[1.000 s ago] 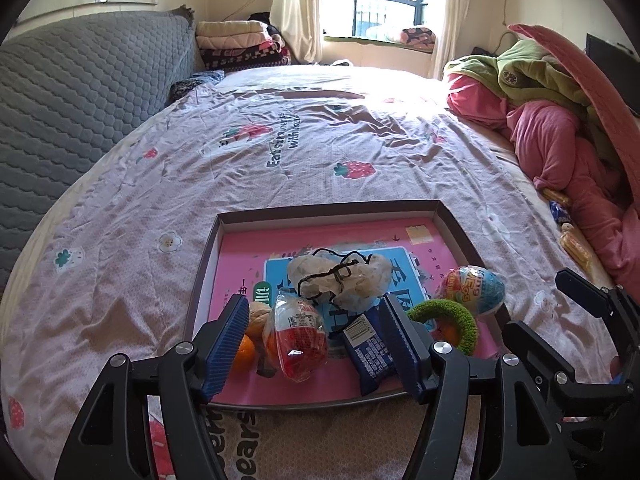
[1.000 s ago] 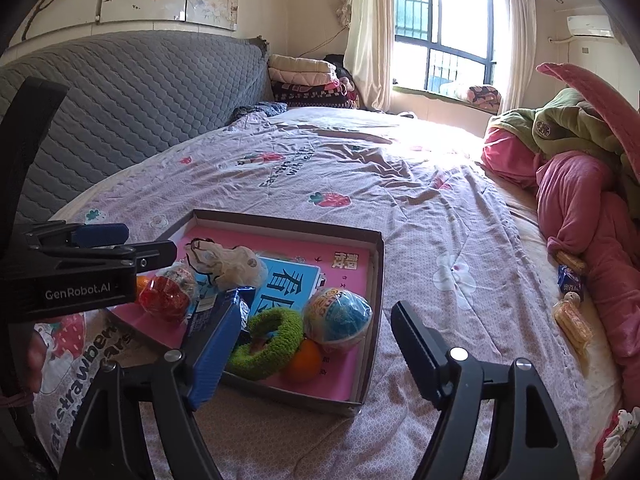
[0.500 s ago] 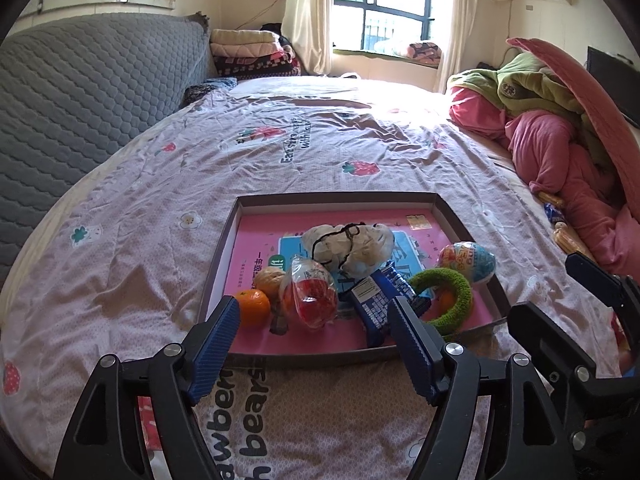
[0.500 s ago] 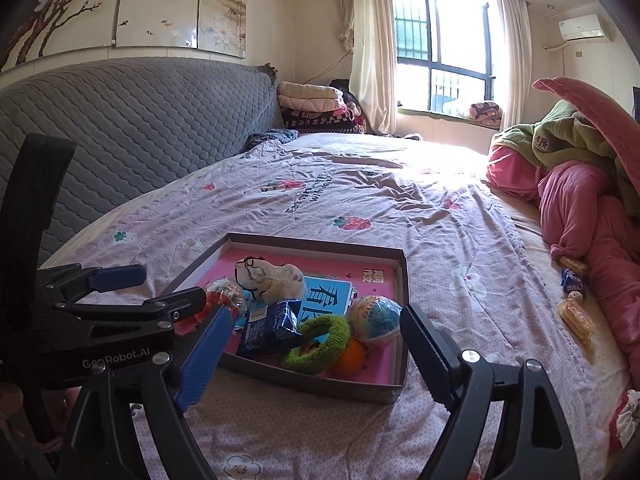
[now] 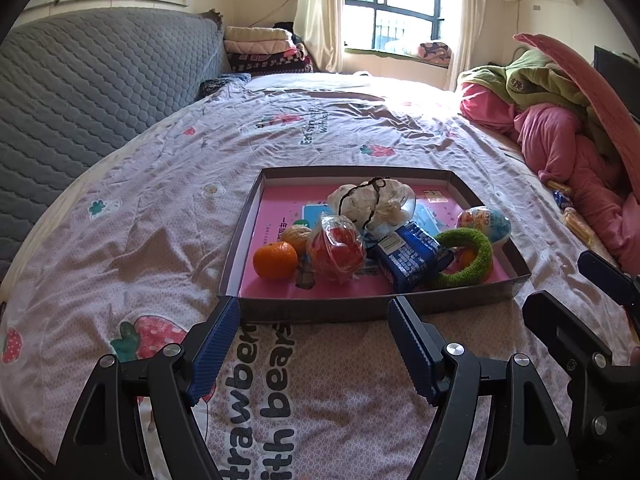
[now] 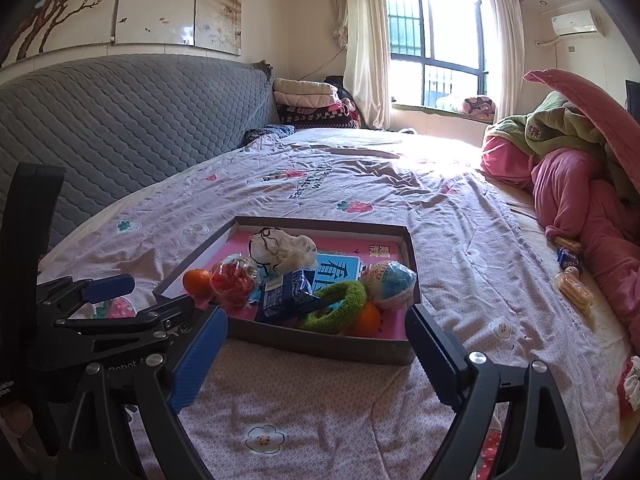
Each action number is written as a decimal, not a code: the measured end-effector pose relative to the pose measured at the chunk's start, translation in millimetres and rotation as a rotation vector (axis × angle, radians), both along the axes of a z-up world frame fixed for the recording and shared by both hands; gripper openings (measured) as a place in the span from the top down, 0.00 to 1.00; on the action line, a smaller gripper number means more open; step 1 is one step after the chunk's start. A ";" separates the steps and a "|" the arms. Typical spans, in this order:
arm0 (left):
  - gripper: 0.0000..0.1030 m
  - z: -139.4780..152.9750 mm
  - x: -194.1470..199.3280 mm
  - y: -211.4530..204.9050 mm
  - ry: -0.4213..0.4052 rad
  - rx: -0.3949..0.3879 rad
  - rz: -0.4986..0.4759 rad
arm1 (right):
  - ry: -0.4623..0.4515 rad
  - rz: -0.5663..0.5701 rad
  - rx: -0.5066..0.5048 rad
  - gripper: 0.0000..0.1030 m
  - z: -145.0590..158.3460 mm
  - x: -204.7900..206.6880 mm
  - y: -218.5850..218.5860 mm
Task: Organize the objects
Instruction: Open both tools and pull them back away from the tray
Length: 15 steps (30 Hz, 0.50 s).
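A shallow brown box tray (image 5: 360,311) (image 6: 320,346) with a pink floor lies on the bed. In it are an orange (image 5: 275,260), a red bagged item (image 5: 337,249), a white bag with black cord (image 5: 372,202), a blue snack packet (image 5: 412,258) (image 6: 286,294), a green ring (image 5: 470,258) (image 6: 336,310) and a colourful egg (image 5: 484,224) (image 6: 388,280). My left gripper (image 5: 314,346) is open and empty just short of the tray's near wall. My right gripper (image 6: 316,354) is open and empty, also in front of the tray.
The bed has a lilac strawberry sheet (image 5: 160,208). A grey quilted headboard (image 5: 80,92) runs along the left. Pink and green bedding (image 5: 560,132) is piled on the right, with small snack packets (image 6: 572,276) beside it. Folded blankets (image 5: 264,50) are stacked far back.
Both grippers have pulled back from the tray and risen. The blue packet that sat at the left gripper's fingers now lies in the tray. Both stay open.
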<state>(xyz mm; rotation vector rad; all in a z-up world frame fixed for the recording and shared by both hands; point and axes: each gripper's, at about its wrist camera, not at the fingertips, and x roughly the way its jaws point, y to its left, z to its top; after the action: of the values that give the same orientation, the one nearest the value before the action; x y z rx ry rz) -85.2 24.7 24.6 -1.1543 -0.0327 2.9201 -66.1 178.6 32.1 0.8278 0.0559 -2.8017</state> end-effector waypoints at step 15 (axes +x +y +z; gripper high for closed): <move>0.25 -16.4 16.1 -3.6 0.031 0.013 0.007 | -0.073 -0.069 0.001 0.12 -38.9 8.8 -3.7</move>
<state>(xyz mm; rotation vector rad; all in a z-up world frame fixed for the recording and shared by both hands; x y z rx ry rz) -69.1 21.2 8.2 -1.1095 -0.0561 2.9381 -57.3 174.9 -6.8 0.9485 0.0167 -2.8327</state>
